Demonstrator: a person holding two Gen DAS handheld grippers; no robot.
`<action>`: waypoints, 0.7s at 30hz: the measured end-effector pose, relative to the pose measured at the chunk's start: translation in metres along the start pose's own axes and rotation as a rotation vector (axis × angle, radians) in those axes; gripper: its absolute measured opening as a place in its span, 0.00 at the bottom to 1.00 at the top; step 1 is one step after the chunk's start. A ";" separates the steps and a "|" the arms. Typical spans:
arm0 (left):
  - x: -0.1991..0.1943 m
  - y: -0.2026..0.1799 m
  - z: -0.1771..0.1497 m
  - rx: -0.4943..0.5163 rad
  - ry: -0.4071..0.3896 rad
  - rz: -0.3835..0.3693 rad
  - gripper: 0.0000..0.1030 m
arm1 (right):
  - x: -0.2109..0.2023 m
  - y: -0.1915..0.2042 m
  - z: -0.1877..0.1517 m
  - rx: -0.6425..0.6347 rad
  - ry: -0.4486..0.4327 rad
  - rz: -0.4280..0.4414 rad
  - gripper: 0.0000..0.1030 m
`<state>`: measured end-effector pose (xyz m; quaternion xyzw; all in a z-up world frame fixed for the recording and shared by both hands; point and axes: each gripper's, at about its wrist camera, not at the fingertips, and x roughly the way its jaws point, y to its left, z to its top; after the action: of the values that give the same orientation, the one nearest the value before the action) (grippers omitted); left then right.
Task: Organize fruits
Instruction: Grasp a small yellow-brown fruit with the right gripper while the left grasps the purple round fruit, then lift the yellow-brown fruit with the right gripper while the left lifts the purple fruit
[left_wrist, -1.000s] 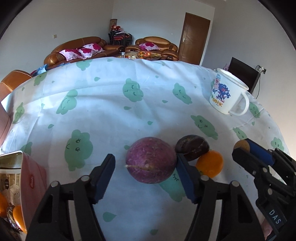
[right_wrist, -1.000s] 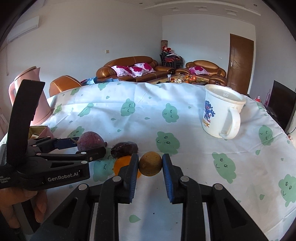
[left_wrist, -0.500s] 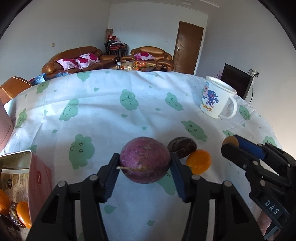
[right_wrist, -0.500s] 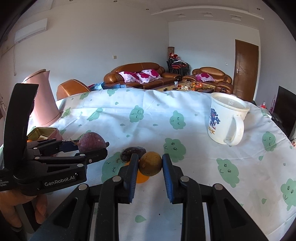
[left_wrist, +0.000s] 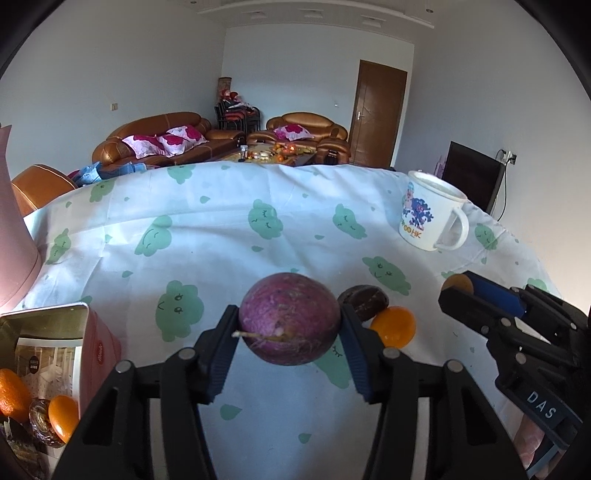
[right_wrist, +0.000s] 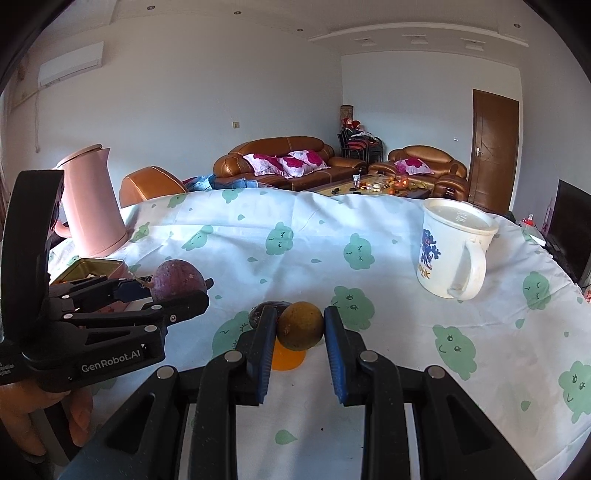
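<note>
My left gripper (left_wrist: 289, 326) is shut on a round purple fruit (left_wrist: 289, 314) with a dry stem, held a little above the cloth. From the right wrist view the same purple fruit (right_wrist: 177, 278) shows in the left gripper (right_wrist: 186, 288) at the left. My right gripper (right_wrist: 300, 328) is shut on a yellow-brown round fruit (right_wrist: 300, 325); its tip with that fruit (left_wrist: 458, 283) shows at the right of the left wrist view. A dark brown fruit (left_wrist: 364, 301) and an orange (left_wrist: 393, 326) lie on the cloth between the two grippers.
An open tin box (left_wrist: 48, 309) at the near left holds oranges (left_wrist: 62, 417) and other items. A pink kettle (right_wrist: 92, 206) stands behind it. A white printed mug (right_wrist: 452, 251) stands at the right. The table's cloud-print cloth (left_wrist: 221, 229) stretches to the far edge.
The left gripper's jaws closed onto the purple fruit and raised it off the cloth. The right gripper stayed shut on the yellow-brown fruit, hardly moving.
</note>
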<state>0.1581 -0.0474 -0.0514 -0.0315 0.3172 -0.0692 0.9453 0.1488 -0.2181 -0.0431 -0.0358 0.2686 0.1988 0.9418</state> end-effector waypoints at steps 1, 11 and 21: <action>-0.001 0.000 0.000 0.003 -0.008 0.003 0.54 | -0.001 0.000 0.000 -0.001 -0.004 0.001 0.27; -0.016 -0.009 -0.003 0.049 -0.075 0.049 0.54 | -0.008 0.002 -0.001 -0.009 -0.040 -0.005 0.27; -0.026 -0.010 -0.005 0.061 -0.117 0.068 0.54 | -0.014 0.004 -0.001 -0.018 -0.078 -0.012 0.27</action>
<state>0.1333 -0.0539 -0.0392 0.0043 0.2601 -0.0449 0.9645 0.1357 -0.2193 -0.0360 -0.0383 0.2298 0.1967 0.9524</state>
